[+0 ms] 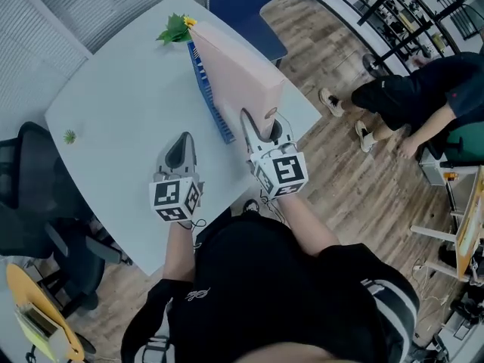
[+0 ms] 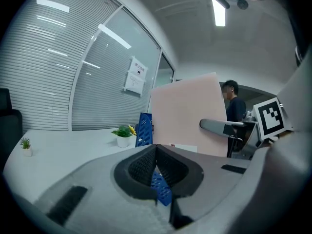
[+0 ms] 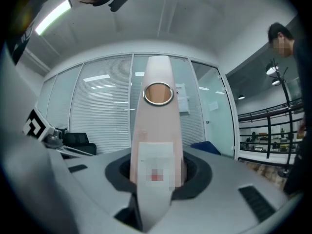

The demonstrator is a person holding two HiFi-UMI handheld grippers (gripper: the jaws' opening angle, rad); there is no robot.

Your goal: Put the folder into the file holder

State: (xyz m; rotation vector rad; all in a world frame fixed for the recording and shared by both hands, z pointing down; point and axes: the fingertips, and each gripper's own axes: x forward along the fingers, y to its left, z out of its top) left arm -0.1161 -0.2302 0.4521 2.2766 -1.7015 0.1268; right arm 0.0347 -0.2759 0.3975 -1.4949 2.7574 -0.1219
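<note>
A tall pink folder (image 1: pixel 243 72) stands upright on edge over the white table (image 1: pixel 113 104), with my right gripper (image 1: pixel 259 129) shut on its near spine. The right gripper view shows the spine (image 3: pixel 156 130), with its ring hole and white label, pinched between the jaws. The blue lattice file holder (image 1: pixel 218 112) runs along the folder's left side, touching or very near it; I cannot tell if the folder's bottom is inside. My left gripper (image 1: pixel 181 146) hovers left of the holder, shut and empty. In the left gripper view, the holder (image 2: pixel 145 128) and folder (image 2: pixel 190 116) lie ahead.
A small potted plant (image 1: pixel 175 27) stands at the holder's far end, and a tiny plant (image 1: pixel 69 136) sits near the table's left edge. A blue chair (image 1: pixel 242 6) is behind the table, a black chair (image 1: pixel 30 180) to the left. A person (image 1: pixel 423 89) sits at right.
</note>
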